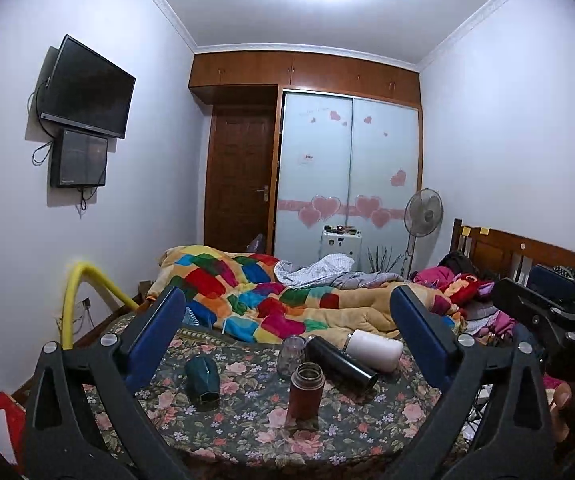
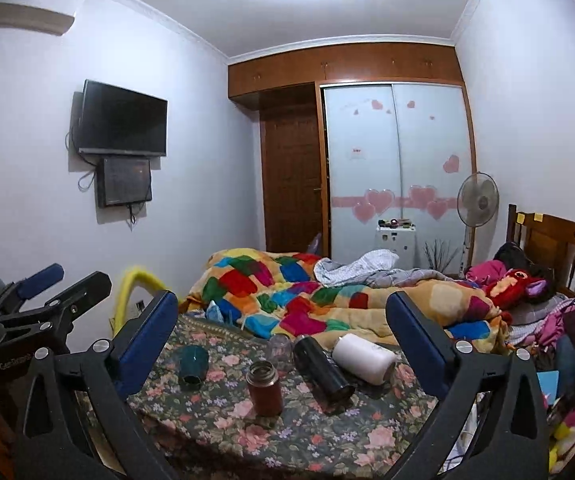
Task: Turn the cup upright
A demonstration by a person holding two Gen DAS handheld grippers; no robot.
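Observation:
Several cups sit on a floral-covered surface. A dark green faceted cup lies on its side at the left; it also shows in the right wrist view. A black flask and a white flask lie on their sides at the back. A brown flask stands upright in the middle, and a clear glass cup stands behind it. My left gripper is open and empty, held back from the cups. My right gripper is open and empty too.
A colourful patchwork quilt is heaped on the bed behind the cups. A yellow tube arches at the left. A wooden headboard, clothes and a plush toy lie at the right. A fan stands by the wardrobe.

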